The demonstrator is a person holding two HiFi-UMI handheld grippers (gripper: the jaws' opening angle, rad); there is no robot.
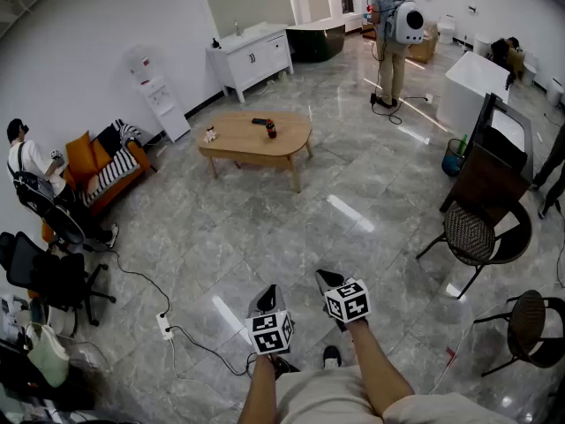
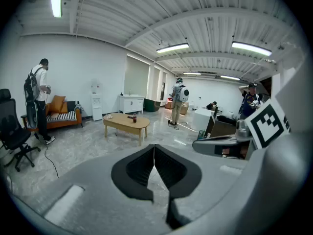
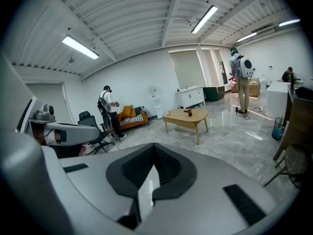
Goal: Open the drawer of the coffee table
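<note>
Coffee table (image 1: 256, 140) stands mid-room, far off and well apart from both grippers. No drawer front or handle shows on the near side, so I cannot tell which side carries the drawer. A dark bottle (image 1: 271, 129) stands upright on the top, and a small pale object (image 1: 210, 134) near the left end is too small to name. Risk: a hard tug on the drawer could jolt the table and topple the bottle. Left gripper (image 2: 154, 147) and right gripper (image 3: 153, 147) sit low and near, jaws pressed together on nothing. They would need to part before taking a handle, or they would glance off it. A power strip (image 1: 165, 326) and its cable trail across the glossy floor (image 1: 291, 228) at near left, likely a trip or snag hazard on the approach.
</note>
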